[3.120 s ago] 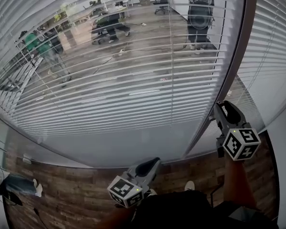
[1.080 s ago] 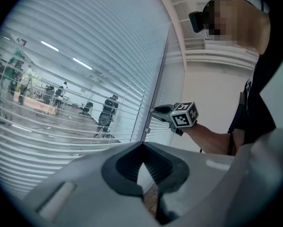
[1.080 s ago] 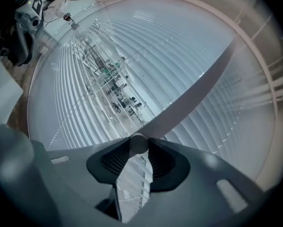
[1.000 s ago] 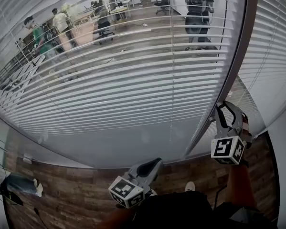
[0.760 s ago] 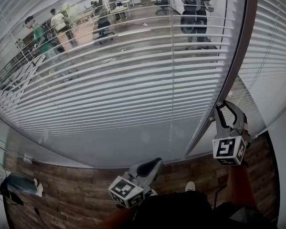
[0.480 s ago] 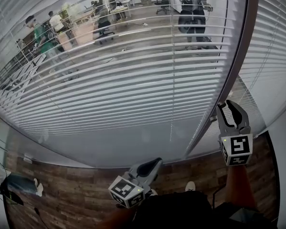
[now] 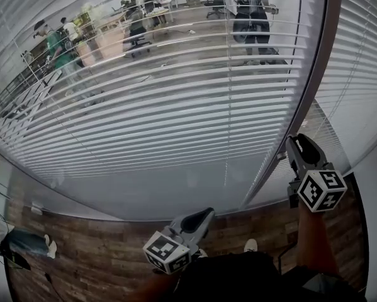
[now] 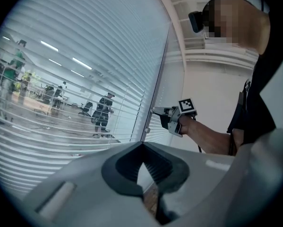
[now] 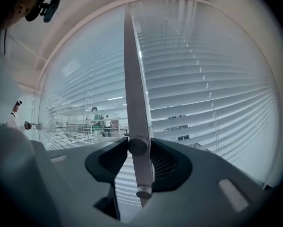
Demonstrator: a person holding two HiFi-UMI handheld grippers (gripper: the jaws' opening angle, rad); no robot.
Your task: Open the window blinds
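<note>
White slatted blinds [image 7: 175, 106] cover the big window, their slats tilted so the room beyond shows through. A grey upright frame bar [image 7: 304, 99] separates them from a second blind [image 7: 358, 74]. My right gripper [image 7: 296, 145] is held up against this bar. In the right gripper view its jaws are shut on a small round knob [image 9: 137, 146] on the bar [image 9: 132, 70], and a second knob [image 9: 143, 191] sits lower down. My left gripper [image 7: 204, 214] hangs low near my body, shut and empty, away from the blinds. The left gripper view also shows the right gripper [image 8: 155, 110].
Plain glass [image 7: 163, 194] runs from the lowest slats down to a wooden floor [image 7: 100, 250]. Several people and some desks [image 7: 138, 17] are visible beyond the glass. A white wall [image 7: 374, 187] closes in on the right. Cables and a shoe [image 7: 24, 244] lie at the lower left.
My right gripper has rolled about its own axis on the knob, so its marker cube shows a different face. The left gripper stayed put. People beyond the glass have walked on.
</note>
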